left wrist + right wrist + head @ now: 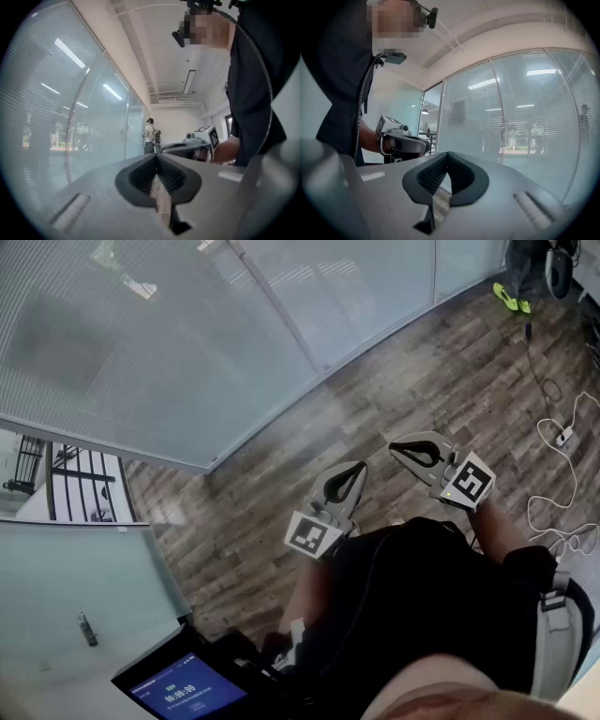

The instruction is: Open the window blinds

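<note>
The window blinds (141, 343) hang lowered, slats closed, behind a long curved glass wall along the upper left of the head view. They also fill the left of the left gripper view (42, 117) and the right of the right gripper view (534, 122). Both grippers are held level close to the person's body, over the wood floor and well short of the glass. My left gripper (357, 466) is shut and empty, its tips meeting (156, 155). Beside it, my right gripper (394, 448) is shut on nothing as well (448, 153).
White cables (562, 484) and a plug lie on the floor at the right. A lit tablet screen (183, 690) sits at bottom left. An opening with a black railing (75, 484) lies below the blinds. A person (150, 136) stands far along the glass.
</note>
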A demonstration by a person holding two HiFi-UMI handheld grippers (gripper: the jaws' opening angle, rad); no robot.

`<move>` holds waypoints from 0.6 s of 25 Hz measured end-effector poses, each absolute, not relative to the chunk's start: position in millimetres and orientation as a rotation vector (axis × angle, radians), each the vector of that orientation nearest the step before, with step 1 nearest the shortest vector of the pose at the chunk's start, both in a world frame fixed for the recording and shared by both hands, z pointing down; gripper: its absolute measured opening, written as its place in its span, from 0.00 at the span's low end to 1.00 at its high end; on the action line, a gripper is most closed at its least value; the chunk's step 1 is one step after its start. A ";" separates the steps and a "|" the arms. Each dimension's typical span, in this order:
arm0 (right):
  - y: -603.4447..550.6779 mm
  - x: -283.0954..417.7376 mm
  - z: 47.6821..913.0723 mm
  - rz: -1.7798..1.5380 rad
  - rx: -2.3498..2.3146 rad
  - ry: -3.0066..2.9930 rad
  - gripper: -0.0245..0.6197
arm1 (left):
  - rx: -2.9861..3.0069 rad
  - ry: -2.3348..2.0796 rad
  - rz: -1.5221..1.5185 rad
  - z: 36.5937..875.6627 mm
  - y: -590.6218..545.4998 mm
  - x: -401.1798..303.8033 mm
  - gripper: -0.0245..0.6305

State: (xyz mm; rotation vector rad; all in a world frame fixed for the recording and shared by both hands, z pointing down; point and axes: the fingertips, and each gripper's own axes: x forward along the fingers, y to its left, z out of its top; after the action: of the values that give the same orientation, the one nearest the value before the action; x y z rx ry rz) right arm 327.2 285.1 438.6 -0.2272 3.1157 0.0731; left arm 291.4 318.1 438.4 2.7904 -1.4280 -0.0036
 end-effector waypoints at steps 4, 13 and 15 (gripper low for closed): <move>285.3 327.1 436.2 0.072 -0.231 3.108 0.05 | 2.793 -1.420 -0.005 439.9 318.3 293.1 0.04; 287.3 331.1 435.9 0.073 -0.252 3.118 0.05 | 2.799 -1.399 -0.001 441.7 321.0 297.3 0.04; 288.6 331.5 436.2 0.081 -0.252 3.118 0.05 | 2.798 -1.398 -0.002 441.8 321.6 297.1 0.04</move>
State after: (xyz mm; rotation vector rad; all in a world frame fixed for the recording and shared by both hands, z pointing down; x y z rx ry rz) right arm 331.5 288.6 436.2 -0.2522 3.1175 0.0814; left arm 297.1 321.6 441.8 2.7983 -1.3977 -0.0019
